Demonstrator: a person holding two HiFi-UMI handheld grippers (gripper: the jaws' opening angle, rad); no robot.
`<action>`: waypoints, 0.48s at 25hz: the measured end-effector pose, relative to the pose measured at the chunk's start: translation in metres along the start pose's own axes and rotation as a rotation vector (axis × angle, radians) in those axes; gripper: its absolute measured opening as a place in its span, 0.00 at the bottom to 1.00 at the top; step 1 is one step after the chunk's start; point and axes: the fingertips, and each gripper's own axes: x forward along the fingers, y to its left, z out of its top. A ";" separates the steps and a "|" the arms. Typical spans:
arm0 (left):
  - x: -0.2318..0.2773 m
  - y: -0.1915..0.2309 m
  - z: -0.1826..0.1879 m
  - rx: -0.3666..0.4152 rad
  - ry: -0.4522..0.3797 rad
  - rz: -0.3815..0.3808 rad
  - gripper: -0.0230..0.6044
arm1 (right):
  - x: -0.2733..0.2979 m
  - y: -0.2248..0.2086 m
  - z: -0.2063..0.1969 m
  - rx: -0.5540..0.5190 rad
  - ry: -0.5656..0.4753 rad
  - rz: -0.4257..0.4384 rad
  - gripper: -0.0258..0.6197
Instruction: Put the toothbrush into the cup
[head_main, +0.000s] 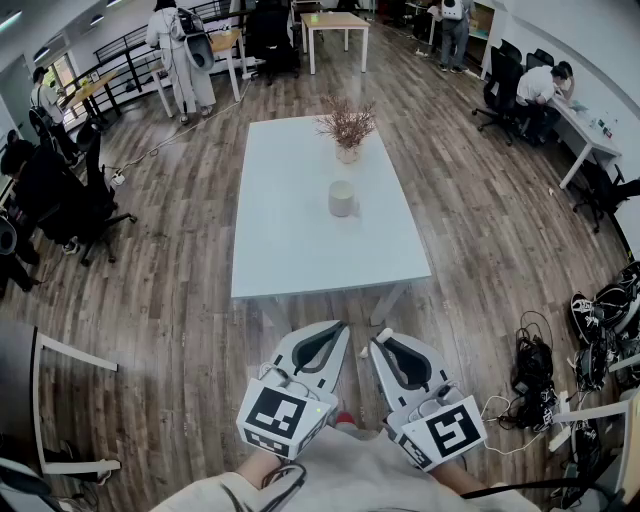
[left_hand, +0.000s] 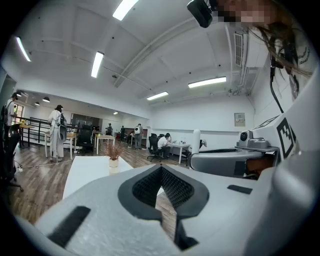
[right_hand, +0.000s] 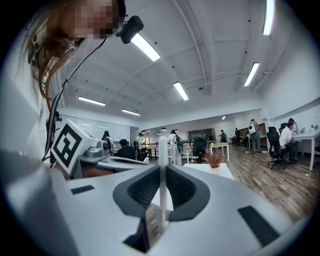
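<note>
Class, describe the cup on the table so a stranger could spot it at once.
Find the long white rectangular table standing on the wooden floor. Near its centre is a small plain white cylindrical cup. Unlike the pale vase of dried brown twigs just beyond it, nothing sticks out of its top.

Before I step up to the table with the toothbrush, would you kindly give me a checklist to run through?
1. Toothbrush clamped in right gripper: ok, jaws shut on it.
2. Left gripper free: ok, jaws together, nothing between.
3. Cup upright on table: ok.
4. Cup apart from the vase of dried flowers: ok.
5. Cup within reach: not ok, both grippers are short of the table's near edge.
6. Cup empty inside: cannot tell.
</note>
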 end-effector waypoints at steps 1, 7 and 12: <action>-0.001 0.000 0.000 0.000 -0.002 0.001 0.05 | -0.001 0.001 0.000 -0.001 0.000 0.001 0.12; -0.007 -0.001 -0.001 0.001 -0.010 -0.002 0.05 | -0.003 0.007 -0.002 -0.006 0.001 0.000 0.12; -0.013 0.000 -0.001 -0.001 -0.015 -0.006 0.05 | -0.003 0.013 0.000 -0.005 0.000 -0.007 0.12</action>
